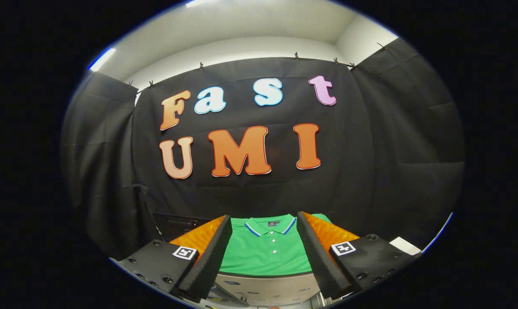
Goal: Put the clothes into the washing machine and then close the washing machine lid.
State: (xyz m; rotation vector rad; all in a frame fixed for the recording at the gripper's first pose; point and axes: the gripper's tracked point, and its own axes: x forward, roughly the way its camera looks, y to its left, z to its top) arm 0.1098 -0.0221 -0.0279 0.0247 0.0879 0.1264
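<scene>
Hovering above and short of the work, gripper released: fingers spread wide, foam pads angled apart, nothing pinched between them.

Lying flat in the lower centre of the frame, framed by the gap between the two fingers and just beyond their tips: a green polo shirt, buttoned, collar with white and blue trim toward the far side, hem toward the camera. Resting, by the look of it, on a pale grey surface with a dark front edge, showing at the bottom centre under the shirt; probably the washing machine's top, though not possible to confirm, nor to see any opening or lid position.

Running straight away from the gripper: the shirt's long axis, placket and buttons lining up almost exactly with the midline between the fingers. Finger gap crossing that axis, so closing would be pinching fabric from side to side across the chest.

Judging the task barely begun, shirt not yet grasped. Needing next, likely, a forward and downward reach to bring both pads onto the cloth, bunching a fold near the chest before lifting. Risking only a thin top layer slipping free.
</scene>
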